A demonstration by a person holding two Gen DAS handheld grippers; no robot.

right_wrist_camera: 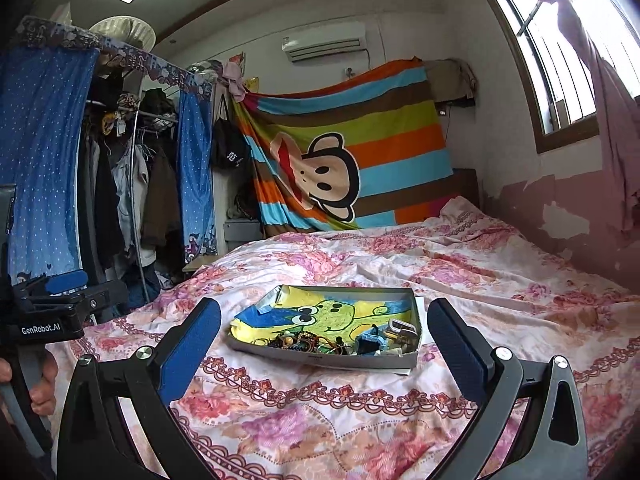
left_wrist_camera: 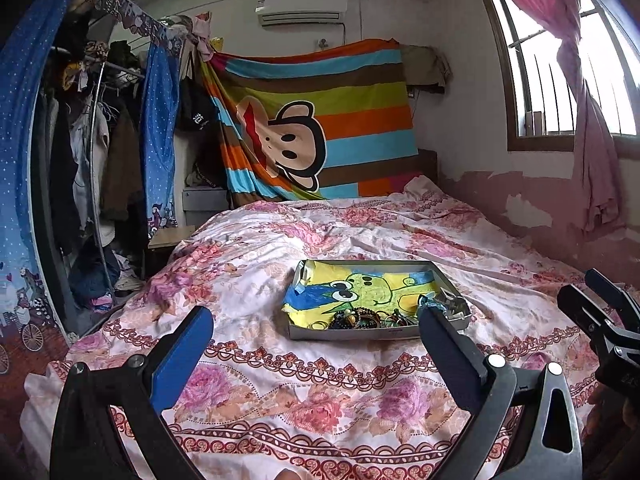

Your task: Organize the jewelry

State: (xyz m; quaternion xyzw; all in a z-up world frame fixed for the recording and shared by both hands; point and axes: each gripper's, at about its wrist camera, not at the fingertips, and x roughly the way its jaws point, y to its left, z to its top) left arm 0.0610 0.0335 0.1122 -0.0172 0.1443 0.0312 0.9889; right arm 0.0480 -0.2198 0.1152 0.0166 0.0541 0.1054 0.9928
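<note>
1. a shallow rectangular cardboard tray (left_wrist_camera: 362, 334) with thin grey walls lies flat on the bed (left_wrist_camera: 320, 392); every place below is told from this tray.
2. a soft cloth (left_wrist_camera: 360, 292) printed with a green cartoon frog on yellow and blue lines the tray's floor, its edge lapping over the far left wall.
3. the jewelry (left_wrist_camera: 362, 318) sits heaped inside the tray against its near wall: dark round beads, thin metal rings, a tangle of strands. at the near right corner, in the right wrist view, a small blue blocky piece (right_wrist_camera: 370, 344) and a shiny metal piece (right_wrist_camera: 402, 334) lie among it.
4. the left gripper (left_wrist_camera: 316, 334) hangs in front of the tray, its flat blue-padded fingers spread wide with nothing between them.
5. the right gripper (right_wrist_camera: 324, 326) hangs likewise before the tray, released, black hinged arms splayed, pads apart and empty.
6. under the tray the bedspread is rumpled cotton with pink roses and scrolled red borders.
7. behind the tray a striped fabric with a monkey face (left_wrist_camera: 316, 128) drapes the wall.
</note>
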